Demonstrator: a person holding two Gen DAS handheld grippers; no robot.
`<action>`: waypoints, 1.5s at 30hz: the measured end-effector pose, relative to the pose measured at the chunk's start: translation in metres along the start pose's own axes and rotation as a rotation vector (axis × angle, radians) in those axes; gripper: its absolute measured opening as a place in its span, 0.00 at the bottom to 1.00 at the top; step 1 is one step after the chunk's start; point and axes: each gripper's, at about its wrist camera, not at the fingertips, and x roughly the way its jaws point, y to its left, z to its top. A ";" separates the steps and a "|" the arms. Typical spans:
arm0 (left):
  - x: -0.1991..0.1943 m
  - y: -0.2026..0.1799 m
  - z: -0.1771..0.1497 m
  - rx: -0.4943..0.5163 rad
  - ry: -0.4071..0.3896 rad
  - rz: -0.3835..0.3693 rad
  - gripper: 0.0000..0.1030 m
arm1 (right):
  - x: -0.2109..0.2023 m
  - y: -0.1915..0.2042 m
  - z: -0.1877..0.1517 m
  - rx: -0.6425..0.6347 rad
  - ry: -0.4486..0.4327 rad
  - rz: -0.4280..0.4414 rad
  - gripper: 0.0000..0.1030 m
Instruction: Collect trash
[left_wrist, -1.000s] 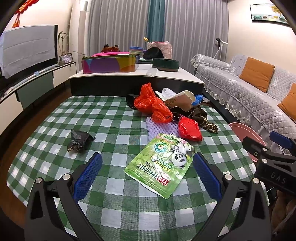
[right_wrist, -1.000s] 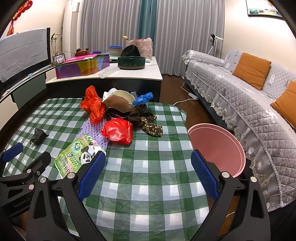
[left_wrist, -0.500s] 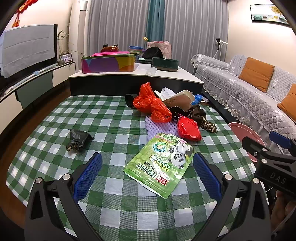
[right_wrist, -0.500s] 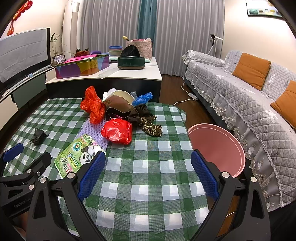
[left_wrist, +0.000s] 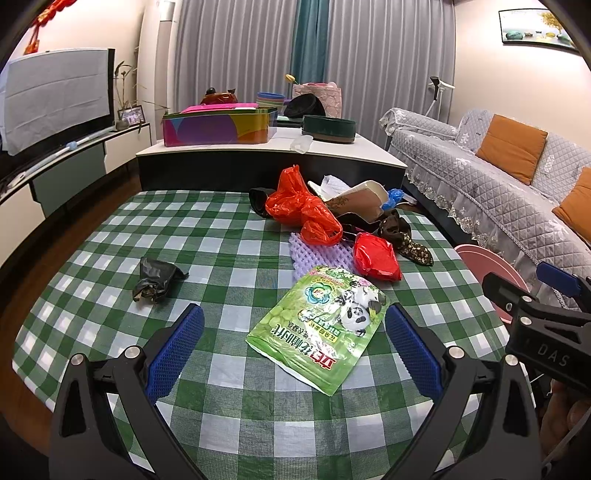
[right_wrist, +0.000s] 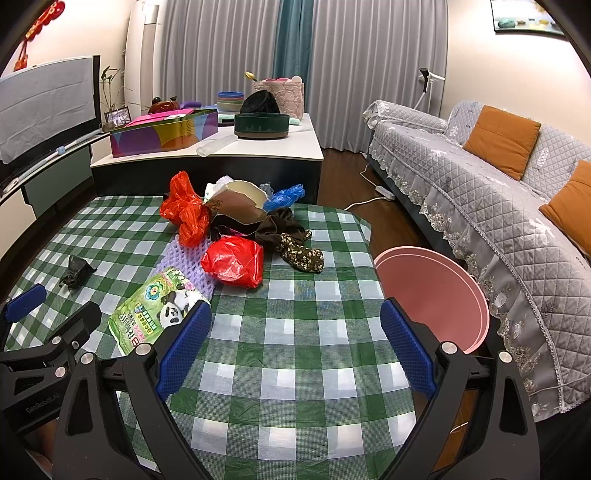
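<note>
Left gripper: jaws spread wide above the table, holding nothing; blue ribbed pads on black arms
Right gripper: jaws spread wide, empty, over bare cloth near the table's right edge
Tablecloth: green and white check, faintly wrinkled
Green snack bag: flat glossy pouch with a panda print, lying between the left jaws and just ahead of the pads; in the right view it lies outside the jaws, partly behind the left pad
Black crumpled bag: small dull wad, alone, ahead and left of the left jaws, well apart from the pile
Purple foam net: soft lattice sheet, its near end under the snack bag
Red plastic bag: shiny crumpled ball resting on the net's right edge, ahead of the right jaws
Floral brown cloth: limp strip just right of the red bag
Orange-red bag: thin crinkled film at the pile's far left
Brown paper box: torn open, tilted, in the middle of the pile
Blue plastic wad: clear in the right view; the left view shows only a sliver
Pink bin: round, smooth, on the floor beside the table's right edge; whole opening seen from the right wrist, only a rim portion from the left
Sofa: grey quilted cover, orange cushions
</note>
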 end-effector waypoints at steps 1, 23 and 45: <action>0.000 0.000 0.000 0.001 0.001 0.000 0.92 | 0.000 0.000 0.000 0.000 0.000 0.000 0.88; 0.019 0.032 0.019 -0.047 -0.011 0.131 0.68 | 0.038 -0.002 0.019 0.111 0.014 0.188 0.61; 0.108 0.130 0.025 -0.236 0.163 0.369 0.75 | 0.170 0.035 0.033 0.164 0.221 0.291 0.94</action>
